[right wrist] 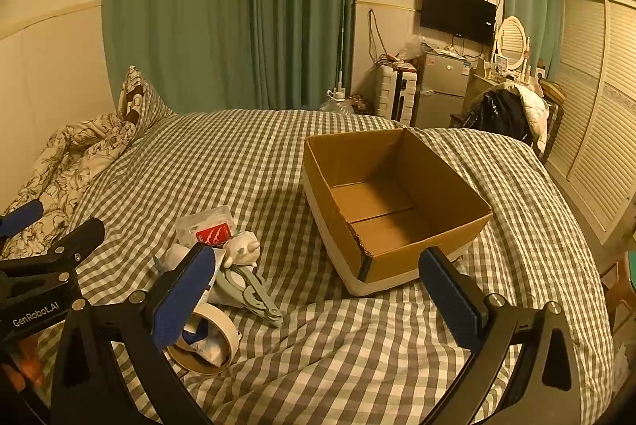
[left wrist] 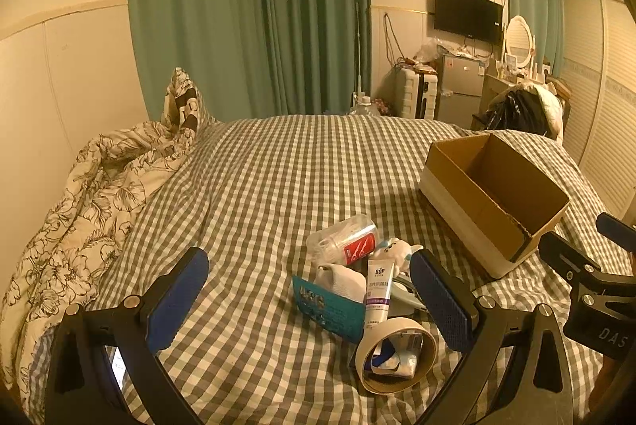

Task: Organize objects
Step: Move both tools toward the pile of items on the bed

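A pile of small objects lies on the checked bed: a roll of tape (left wrist: 395, 353) (right wrist: 206, 341), a white BOP tube (left wrist: 379, 292), a teal card (left wrist: 328, 308), a clear tub with a red label (left wrist: 344, 240) (right wrist: 206, 228), a white plush toy (left wrist: 399, 250) (right wrist: 242, 248) and grey pliers (right wrist: 254, 292). An empty cardboard box (left wrist: 493, 194) (right wrist: 389, 202) stands to their right. My left gripper (left wrist: 318, 300) is open above the pile. My right gripper (right wrist: 314, 296) is open, in front of the box.
A crumpled floral quilt (left wrist: 91, 202) lies at the bed's left side by the wall. Beyond the bed stand green curtains (left wrist: 246, 12), a small fridge (right wrist: 443, 87), a suitcase (right wrist: 395, 95) and a chair with clothes (right wrist: 505, 111). A louvred wardrobe (right wrist: 596, 131) is at the right.
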Available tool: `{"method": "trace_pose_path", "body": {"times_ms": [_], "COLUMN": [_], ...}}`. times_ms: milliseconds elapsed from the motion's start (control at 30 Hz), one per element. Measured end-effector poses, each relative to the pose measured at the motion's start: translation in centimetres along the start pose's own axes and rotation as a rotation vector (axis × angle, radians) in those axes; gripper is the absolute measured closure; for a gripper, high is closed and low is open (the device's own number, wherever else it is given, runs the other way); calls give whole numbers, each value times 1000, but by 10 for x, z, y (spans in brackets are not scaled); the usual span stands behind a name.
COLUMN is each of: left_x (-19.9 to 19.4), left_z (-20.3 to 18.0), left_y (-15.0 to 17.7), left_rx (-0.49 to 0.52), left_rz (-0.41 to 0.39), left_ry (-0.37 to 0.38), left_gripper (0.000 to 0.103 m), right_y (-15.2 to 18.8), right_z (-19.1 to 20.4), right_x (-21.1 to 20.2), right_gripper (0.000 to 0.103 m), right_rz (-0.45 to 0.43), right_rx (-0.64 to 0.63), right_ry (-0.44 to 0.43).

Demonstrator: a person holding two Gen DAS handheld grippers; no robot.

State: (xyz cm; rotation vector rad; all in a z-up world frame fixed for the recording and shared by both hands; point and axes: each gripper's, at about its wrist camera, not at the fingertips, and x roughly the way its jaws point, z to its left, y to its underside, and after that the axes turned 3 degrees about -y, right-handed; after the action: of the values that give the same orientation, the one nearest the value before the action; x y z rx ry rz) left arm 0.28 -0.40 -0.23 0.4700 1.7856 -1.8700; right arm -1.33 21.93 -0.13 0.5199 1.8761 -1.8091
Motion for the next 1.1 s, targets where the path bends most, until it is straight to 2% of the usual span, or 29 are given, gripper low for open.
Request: {"method": "trace_pose_path", "body": {"times_ms": [1100], "left_x": [-1], "left_z": [3], "left_y": [6], "left_rx": [-2], "left_rz": [15], "left_ry": [4], "left_gripper": [0], "right_y": [3], "right_z": [12], "right_x": [-2], "right_gripper": [0], "right_rz": [15], "right_rx": [-30], "right_ry": [-28]}}
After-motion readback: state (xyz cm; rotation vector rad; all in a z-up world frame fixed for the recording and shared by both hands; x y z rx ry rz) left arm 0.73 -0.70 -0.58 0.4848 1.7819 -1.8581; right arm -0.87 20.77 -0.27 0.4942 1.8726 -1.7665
